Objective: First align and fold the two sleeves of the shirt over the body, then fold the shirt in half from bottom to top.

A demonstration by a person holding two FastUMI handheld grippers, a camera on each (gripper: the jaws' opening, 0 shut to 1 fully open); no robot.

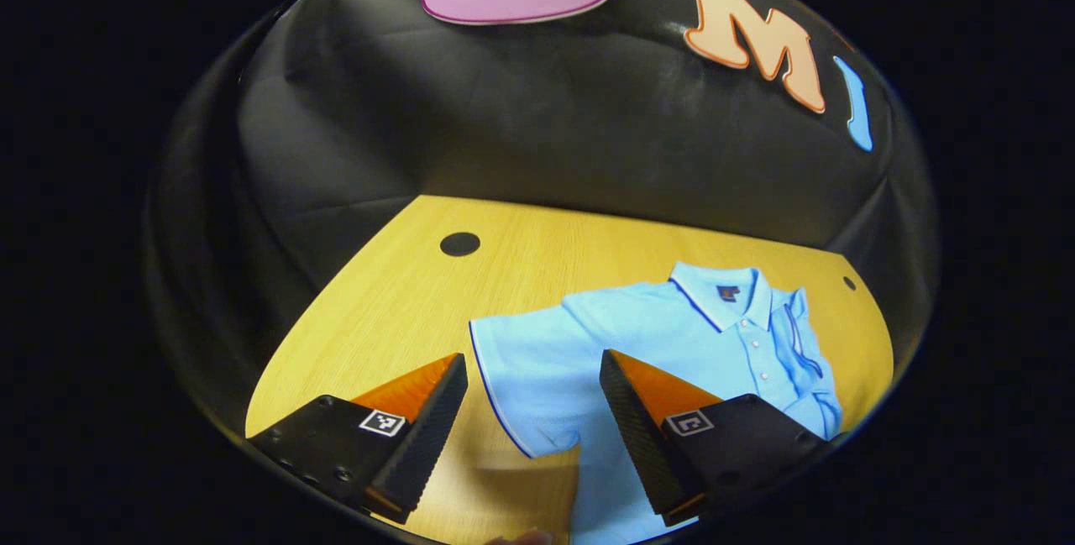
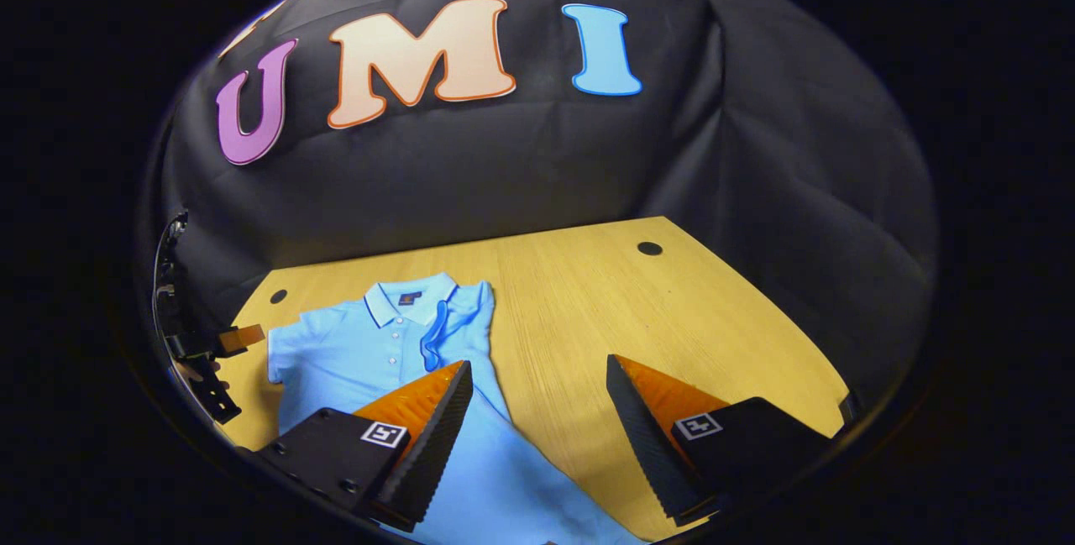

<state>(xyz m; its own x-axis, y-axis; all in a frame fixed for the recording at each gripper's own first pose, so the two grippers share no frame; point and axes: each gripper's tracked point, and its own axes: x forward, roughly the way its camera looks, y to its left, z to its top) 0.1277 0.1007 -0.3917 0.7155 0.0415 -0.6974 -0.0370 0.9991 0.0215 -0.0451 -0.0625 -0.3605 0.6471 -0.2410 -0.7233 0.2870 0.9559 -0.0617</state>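
Left gripper view has the left gripper (image 1: pixel 533 364), released and spread wide, hovering above the blue shirt's (image 1: pixel 672 335) unfolded sleeve (image 1: pixel 525 360), nearest to it. Beside the shirt's already folded side, the right gripper (image 2: pixel 537 369) hangs open too.

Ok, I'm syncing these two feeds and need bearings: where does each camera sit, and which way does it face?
Left gripper view: rides the left gripper, looking forward over the wooden table at the shirt, its outspread sleeve between the open fingers.
Right gripper view: rides the right gripper, facing the shirt's other side; the left gripper shows at the far left edge.
Both share the shirt, table and booth wall.
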